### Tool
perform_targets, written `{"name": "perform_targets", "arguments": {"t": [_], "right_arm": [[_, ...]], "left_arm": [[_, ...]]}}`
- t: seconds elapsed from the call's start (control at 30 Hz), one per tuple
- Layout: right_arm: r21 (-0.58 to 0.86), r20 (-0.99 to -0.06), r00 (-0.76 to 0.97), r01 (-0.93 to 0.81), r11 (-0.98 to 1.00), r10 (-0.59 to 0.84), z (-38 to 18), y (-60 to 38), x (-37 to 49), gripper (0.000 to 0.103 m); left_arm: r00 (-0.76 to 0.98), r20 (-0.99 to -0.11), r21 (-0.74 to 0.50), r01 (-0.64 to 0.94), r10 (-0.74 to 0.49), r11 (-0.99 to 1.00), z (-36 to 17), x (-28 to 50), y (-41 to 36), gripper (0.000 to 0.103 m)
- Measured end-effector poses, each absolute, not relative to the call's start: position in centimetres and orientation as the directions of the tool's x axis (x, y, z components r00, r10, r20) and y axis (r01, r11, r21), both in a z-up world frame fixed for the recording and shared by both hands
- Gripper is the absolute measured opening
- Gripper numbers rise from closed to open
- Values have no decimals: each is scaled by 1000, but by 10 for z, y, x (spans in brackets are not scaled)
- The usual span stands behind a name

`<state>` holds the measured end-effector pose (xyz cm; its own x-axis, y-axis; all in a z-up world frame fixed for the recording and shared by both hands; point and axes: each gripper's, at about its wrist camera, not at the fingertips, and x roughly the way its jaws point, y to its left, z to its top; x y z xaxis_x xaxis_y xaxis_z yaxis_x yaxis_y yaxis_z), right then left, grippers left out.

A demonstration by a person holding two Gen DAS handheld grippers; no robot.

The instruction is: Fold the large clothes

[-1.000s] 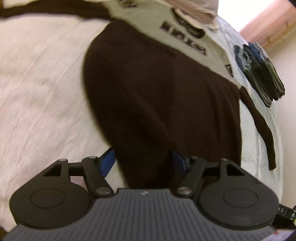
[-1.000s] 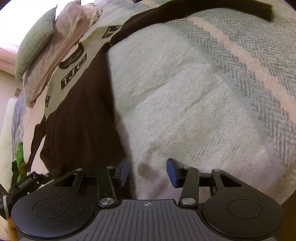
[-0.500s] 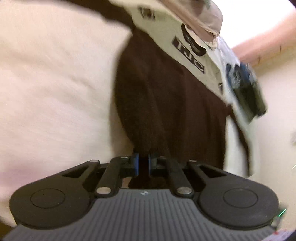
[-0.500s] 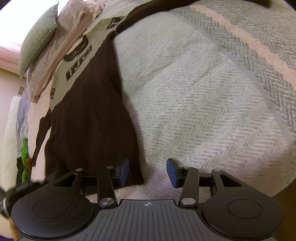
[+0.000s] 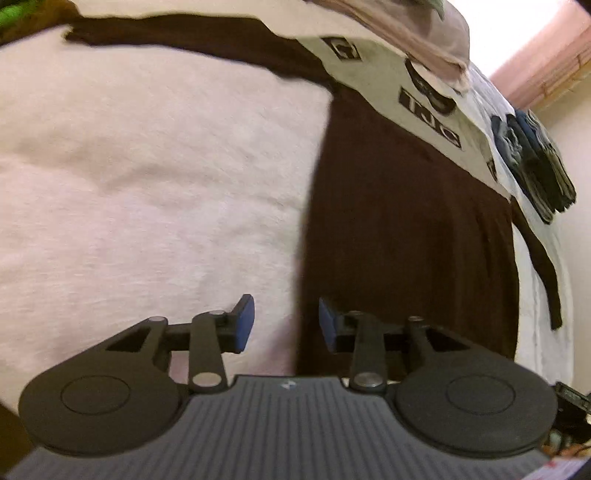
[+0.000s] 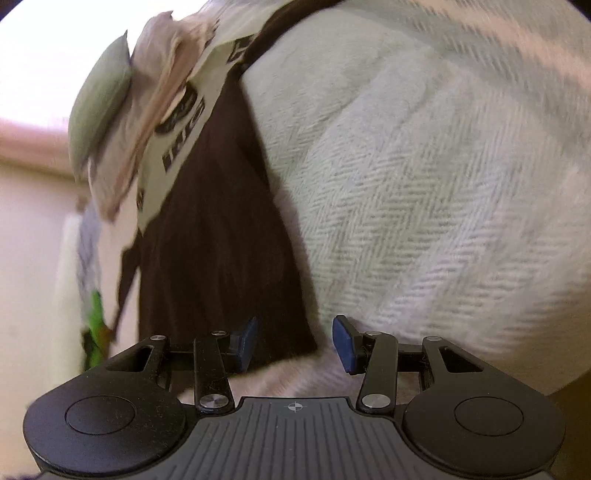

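Observation:
A dark brown long-sleeved shirt (image 5: pixel 406 236) with a pale chest panel and black letters lies spread on the bed. One sleeve (image 5: pixel 177 35) stretches left across the blanket. My left gripper (image 5: pixel 285 323) hovers at the shirt's near left edge. Its jaws are opening, and the fabric's edge runs between them close to the right pad without being pressed. In the right wrist view the same shirt (image 6: pixel 214 229) runs up to the left. My right gripper (image 6: pixel 294 345) stands open over the shirt's near corner, and neither pad touches the cloth.
A herringbone blanket (image 6: pixel 424 184) covers the bed. A beige crumpled cloth (image 5: pixel 417 40) and a green pillow (image 6: pixel 99 99) lie beyond the shirt's collar. A stack of folded dark blue clothes (image 5: pixel 532 162) sits at the bed's far right. A bright green item (image 6: pixel 96 314) lies at the left.
The left gripper closed on the shirt's near edge half a second ago and has opened again, shifting left. The right gripper has dipped and rolled, nearing the shirt's corner.

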<state>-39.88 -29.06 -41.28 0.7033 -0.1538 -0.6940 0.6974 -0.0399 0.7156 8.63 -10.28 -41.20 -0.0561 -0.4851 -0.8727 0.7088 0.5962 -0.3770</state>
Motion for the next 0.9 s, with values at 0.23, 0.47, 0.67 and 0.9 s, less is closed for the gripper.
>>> {"name": "perform_targets", "arguments": {"t": [0.23, 0.47, 0.67, 0.9], "right_arm": [[673, -721, 672, 738, 61, -172, -388, -289, -380, 1], [585, -779, 616, 781, 220, -115, -377, -280, -375, 1], [301, -929, 356, 886, 353, -103, -358, -273, -339, 14], [212, -799, 426, 860, 464, -425, -318, -298, -272, 42]], "left_arm": [[-79, -871, -371, 752, -484, 545, -424, 79, -121, 3], [-13, -901, -273, 793, -433, 545, -423, 85, -89, 0], [62, -931, -125, 872, -359, 474, -408, 81, -101, 1], [76, -843, -93, 955, -533, 283, -374, 50, -163, 20]]}}
